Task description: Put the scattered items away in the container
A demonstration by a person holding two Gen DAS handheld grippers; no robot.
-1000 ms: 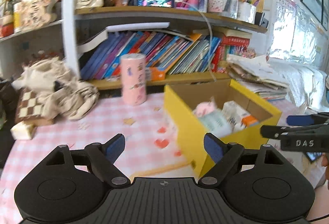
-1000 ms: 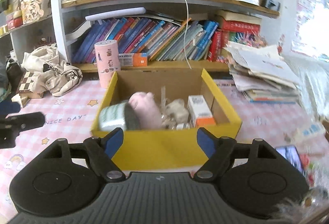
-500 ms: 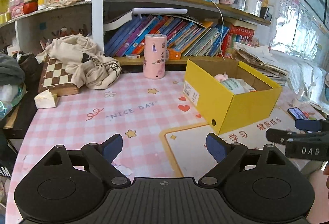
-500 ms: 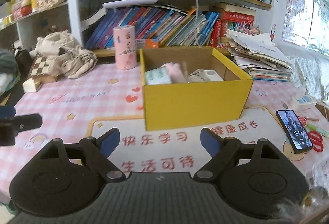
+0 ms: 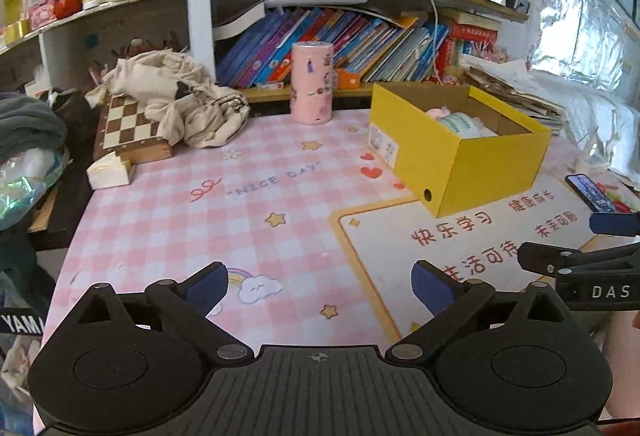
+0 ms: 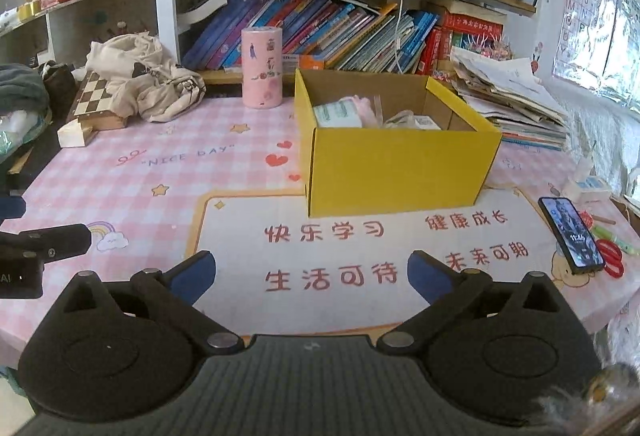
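A yellow cardboard box (image 6: 400, 164) stands on the pink checked table, also in the left wrist view (image 5: 492, 172). Inside lie a green-white packet (image 6: 338, 115), a pink soft item (image 6: 366, 104) and a small white box (image 6: 426, 123). My left gripper (image 5: 320, 286) is open and empty, low over the table's front left, well back from the box. My right gripper (image 6: 310, 276) is open and empty over the white mat in front of the box. The right gripper also shows at the right edge of the left wrist view (image 5: 580, 248).
A pink cylinder (image 6: 262, 68) stands behind the box by the bookshelf. A chessboard (image 5: 128, 128) with crumpled cloth (image 5: 180, 104) lies at back left, with a white block (image 5: 108, 172) beside it. A phone (image 6: 570, 234), red scissors (image 6: 610, 258) and paper stacks (image 6: 508, 96) lie at the right.
Both grippers have pulled back and away from the box toward the table's front edge. Both stay open and empty. The box and its contents have not moved.
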